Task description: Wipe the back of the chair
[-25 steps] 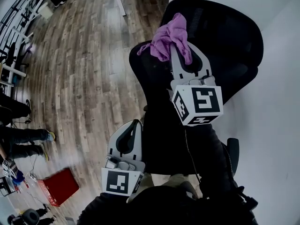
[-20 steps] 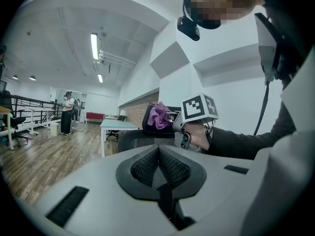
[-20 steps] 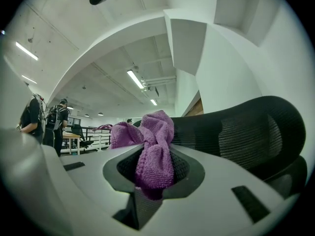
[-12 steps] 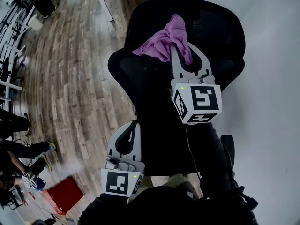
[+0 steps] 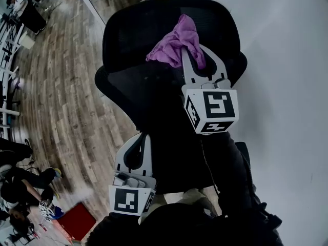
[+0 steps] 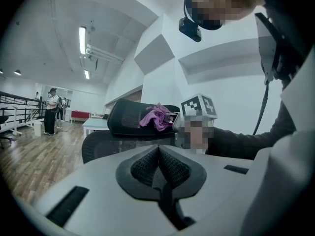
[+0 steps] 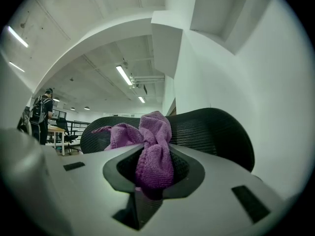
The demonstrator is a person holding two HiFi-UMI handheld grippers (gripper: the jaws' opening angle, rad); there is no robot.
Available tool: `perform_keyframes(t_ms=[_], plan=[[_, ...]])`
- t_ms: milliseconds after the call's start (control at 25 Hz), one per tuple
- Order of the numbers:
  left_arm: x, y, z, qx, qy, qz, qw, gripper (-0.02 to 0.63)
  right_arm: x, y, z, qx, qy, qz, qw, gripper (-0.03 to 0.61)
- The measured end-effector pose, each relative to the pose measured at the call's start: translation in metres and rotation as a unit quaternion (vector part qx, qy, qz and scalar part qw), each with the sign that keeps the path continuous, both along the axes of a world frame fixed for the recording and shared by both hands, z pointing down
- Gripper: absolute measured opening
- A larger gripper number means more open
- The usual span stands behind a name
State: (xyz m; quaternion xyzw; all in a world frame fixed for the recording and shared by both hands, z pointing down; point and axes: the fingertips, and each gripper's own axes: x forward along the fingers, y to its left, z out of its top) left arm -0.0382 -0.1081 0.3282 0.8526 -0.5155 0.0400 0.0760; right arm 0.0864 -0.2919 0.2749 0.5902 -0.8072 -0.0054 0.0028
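A black mesh office chair (image 5: 154,91) stands below me, its curved back (image 7: 211,127) facing up towards the camera. My right gripper (image 5: 190,53) is shut on a purple cloth (image 5: 174,41), which bunches out over the top of the chair back (image 5: 148,19). In the right gripper view the purple cloth (image 7: 153,156) is pinched between the jaws just before the mesh. My left gripper (image 5: 139,145) hangs lower, near the chair's left side, jaws shut with nothing in them (image 6: 158,154).
Wood-plank floor (image 5: 56,96) spreads to the left. A white wall (image 5: 287,86) rises close on the right. A red box (image 5: 77,222) and people (image 5: 20,188) are at the lower left; a person (image 6: 50,111) stands far off beside a table (image 6: 96,124).
The chair has shifted left in the head view, more white wall showing at right. My right gripper with the cloth stays over the chair back. The left gripper holds its place.
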Motion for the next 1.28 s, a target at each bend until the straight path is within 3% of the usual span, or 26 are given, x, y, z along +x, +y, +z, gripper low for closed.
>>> perform_keyframes(t_ms=[560,920,1280], plan=[[0.061,0.004,-0.004,0.011,0.008,0.044,0.9989,0.009,0.078,0.016,-0.014,0.007,0.014,0.047,0.999,0.083],[0.087,0.012,-0.002,0.013,0.01,0.056,0.9983,0.009,0.106,0.024,-0.034,0.028,0.017,0.045,0.998,0.083],[0.106,0.018,0.012,0.0,0.004,0.06,0.9982,0.009,0.118,0.033,-0.009,0.019,0.011,0.046,0.999,0.083]])
